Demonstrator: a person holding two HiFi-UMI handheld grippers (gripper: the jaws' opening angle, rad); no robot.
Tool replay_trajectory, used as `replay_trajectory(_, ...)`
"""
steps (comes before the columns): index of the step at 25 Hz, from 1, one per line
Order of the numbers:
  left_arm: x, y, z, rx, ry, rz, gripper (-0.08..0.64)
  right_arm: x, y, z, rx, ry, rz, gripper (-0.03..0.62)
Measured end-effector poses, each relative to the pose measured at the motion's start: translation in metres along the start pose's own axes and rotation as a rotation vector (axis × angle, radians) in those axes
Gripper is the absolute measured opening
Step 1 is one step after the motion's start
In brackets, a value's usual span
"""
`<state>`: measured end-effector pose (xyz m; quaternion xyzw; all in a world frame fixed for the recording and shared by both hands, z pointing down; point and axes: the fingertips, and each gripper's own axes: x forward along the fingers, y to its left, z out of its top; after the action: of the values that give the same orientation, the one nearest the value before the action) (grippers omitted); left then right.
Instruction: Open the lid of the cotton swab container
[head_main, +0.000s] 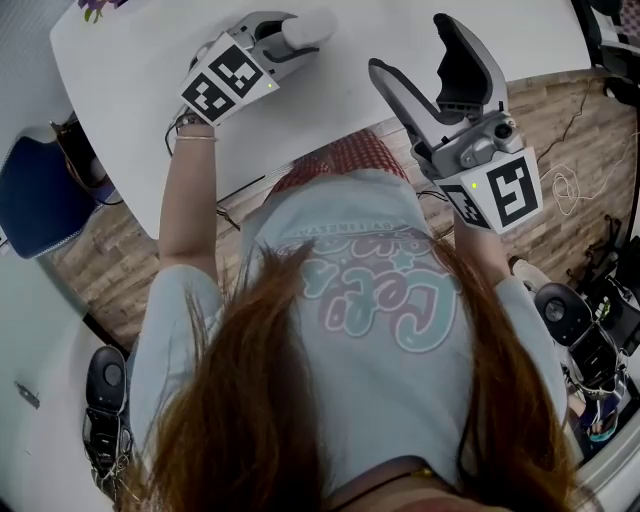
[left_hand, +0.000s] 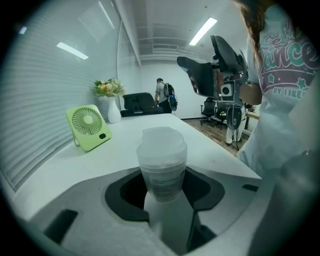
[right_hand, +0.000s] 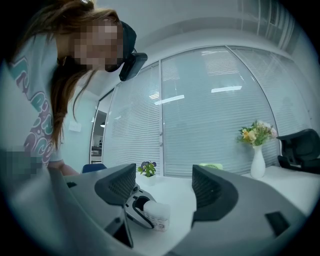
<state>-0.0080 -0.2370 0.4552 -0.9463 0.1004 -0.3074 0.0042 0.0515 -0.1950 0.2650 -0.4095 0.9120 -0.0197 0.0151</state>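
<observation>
Cotton swab container (left_hand: 161, 162) grasped by left gripper (left_hand: 164, 189) on white table (left_hand: 112, 152); right gripper (right_hand: 164, 186) released; green fan (left_hand: 89, 127), vase (left_hand: 114, 111) well apart.

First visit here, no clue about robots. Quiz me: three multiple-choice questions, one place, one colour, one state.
1. What colour is the fan? A) red B) green C) black
2. How do the right tool's jaws stand? A) shut together B) gripping the fan C) apart, empty
3. Where is the cotton swab container? A) between the left tool's jaws B) between the right tool's jaws C) on the fan
Answers: 1 B, light green housing; 2 C, wide gap, nothing held; 3 A, its jaws hold it.
</observation>
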Motion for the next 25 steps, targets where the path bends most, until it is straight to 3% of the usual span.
replay_trajectory(13, -0.035, -0.017, 0.024, 0.029, -0.102, -0.003, 0.19, 0.001, 0.019, 0.012, -0.015, -0.026, 0.076, 0.339)
replay_trajectory(19, -0.062, -0.037, 0.051, 0.034, -0.149, 0.007, 0.19, -0.009, 0.034, 0.029, -0.015, -0.042, 0.164, 0.339)
replay_trajectory(25, -0.078, -0.056, 0.066, 0.039, -0.193, -0.056, 0.19, 0.002, 0.046, 0.023, -0.039, -0.008, 0.289, 0.339)
